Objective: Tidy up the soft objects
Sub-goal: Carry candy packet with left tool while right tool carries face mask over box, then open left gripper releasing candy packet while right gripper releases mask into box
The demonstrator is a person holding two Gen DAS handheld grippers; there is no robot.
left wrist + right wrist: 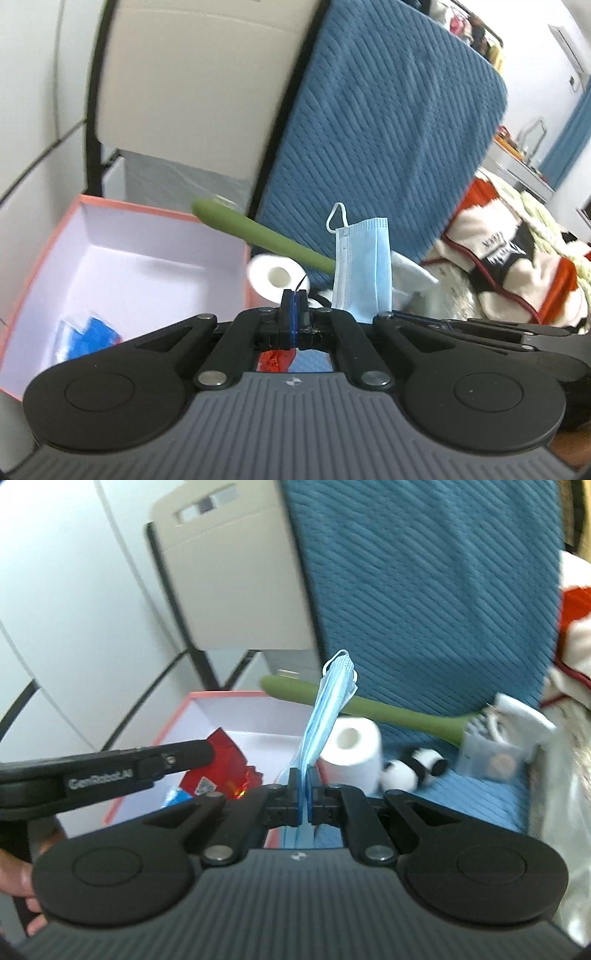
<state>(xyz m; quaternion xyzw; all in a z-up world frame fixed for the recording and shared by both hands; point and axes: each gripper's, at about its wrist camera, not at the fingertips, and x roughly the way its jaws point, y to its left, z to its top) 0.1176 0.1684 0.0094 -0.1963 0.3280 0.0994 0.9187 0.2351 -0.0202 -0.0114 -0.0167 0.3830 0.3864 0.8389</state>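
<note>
My right gripper [304, 771] is shut on a light blue face mask [325, 716], which stands folded up out of the jaws; from the left wrist the mask [364, 266] shows beside that gripper [384, 315]. My left gripper [294, 295] is shut too. A red foil packet [225, 760] hangs at its tip [207, 751], over the pink-rimmed white box [184, 716]; in the left wrist view the packet [275, 360] peeks out under the fingers. In the box [48, 251] lies a blue and white packet [88, 332].
Right of the box stands a toilet roll [351, 753], with a long green soft stem [388, 710] above it. A panda plush [410, 770] and a clear pouch [491, 757] lie on the blue quilted cover [424, 590]. An orange and cream blanket [517, 266] lies at the right.
</note>
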